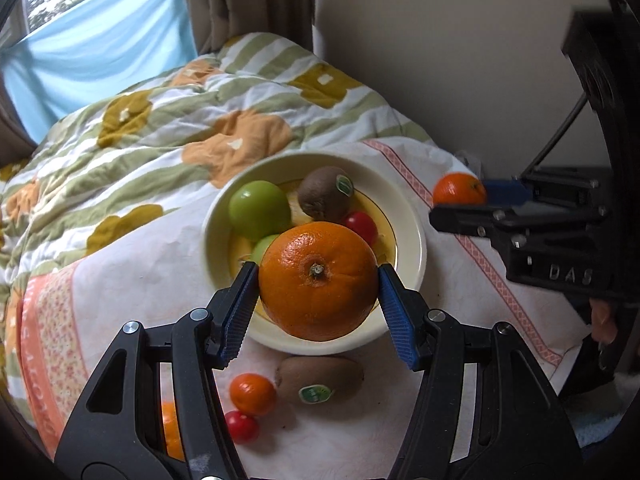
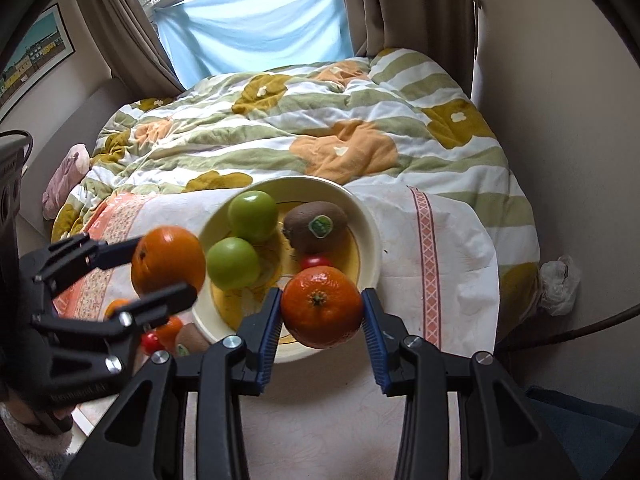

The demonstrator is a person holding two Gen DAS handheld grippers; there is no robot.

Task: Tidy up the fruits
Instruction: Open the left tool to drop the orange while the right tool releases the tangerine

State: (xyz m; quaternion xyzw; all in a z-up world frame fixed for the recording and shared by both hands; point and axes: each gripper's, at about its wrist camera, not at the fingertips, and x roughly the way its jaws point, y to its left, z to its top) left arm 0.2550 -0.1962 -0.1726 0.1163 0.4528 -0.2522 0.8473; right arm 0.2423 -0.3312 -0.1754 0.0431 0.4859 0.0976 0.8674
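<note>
A big orange (image 1: 318,280) is held tight between the jaws of the left gripper (image 1: 318,296), above the bowl (image 1: 412,248) at its 6 o'clock rim. A small orange (image 2: 322,307) is gripped by the right gripper (image 2: 320,320), over the bowl's 5 o'clock rim. Two green apples (image 2: 253,216), a kiwi (image 2: 316,226) and a red tomato (image 2: 316,262) are seen inside the bowl.
</note>
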